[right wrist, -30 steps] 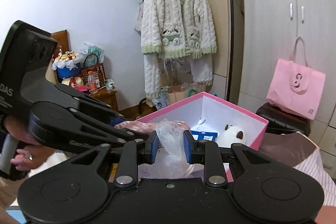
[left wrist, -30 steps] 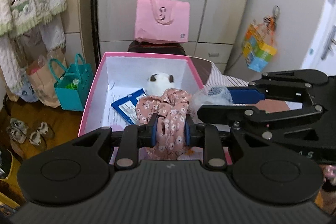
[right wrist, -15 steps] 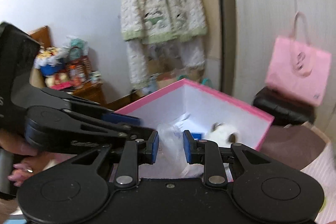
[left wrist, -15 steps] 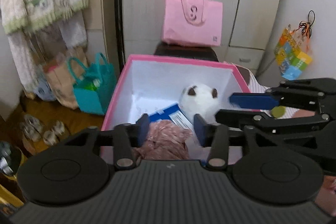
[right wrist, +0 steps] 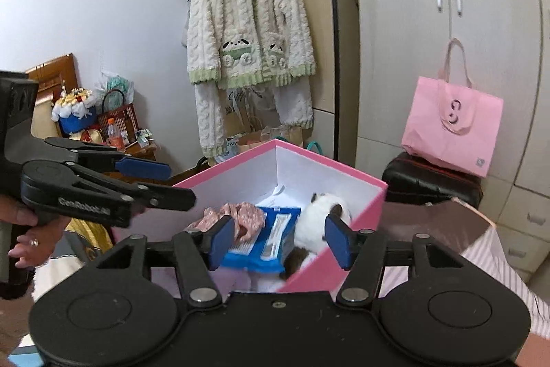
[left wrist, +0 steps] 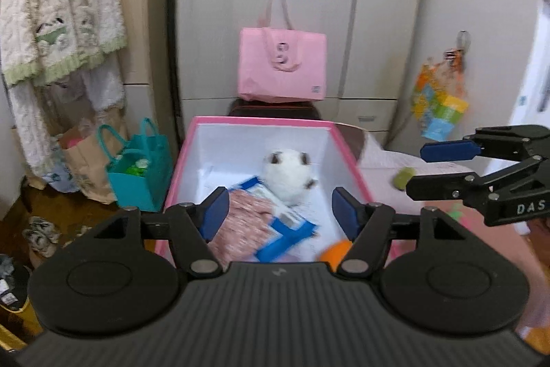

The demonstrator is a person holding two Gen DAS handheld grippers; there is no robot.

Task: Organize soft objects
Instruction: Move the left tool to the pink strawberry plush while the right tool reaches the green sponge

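Observation:
A pink box (left wrist: 261,121) with white inner walls stands in front of both grippers. Inside lie a white plush with brown ears (left wrist: 288,174), a pink floral cloth (left wrist: 240,222), a blue packet (left wrist: 285,229) and something orange (left wrist: 335,250). My left gripper (left wrist: 280,212) hovers over the box's near edge, jaws opening, nothing pressed between the pads. My right gripper (right wrist: 280,239) is over the box's near corner, jaws also opening and holding nothing. Its view shows the plush (right wrist: 316,222), the floral cloth (right wrist: 240,215) and the packet (right wrist: 268,243) beyond the pads. Each gripper appears in the other's view: right gripper (left wrist: 433,167), left gripper (right wrist: 168,181).
A pink tote bag (left wrist: 282,64) sits on a dark stool behind the box, before a wardrobe. A teal bag (left wrist: 137,171) and a paper bag stand on the floor to the left, under a hanging cardigan (right wrist: 247,26). Striped bedding with a small green thing (left wrist: 404,176) lies to the right.
Both grippers went from shut to open. The floral cloth left the left gripper and now lies in the box. The white mesh thing left the right gripper. Both hands shifted.

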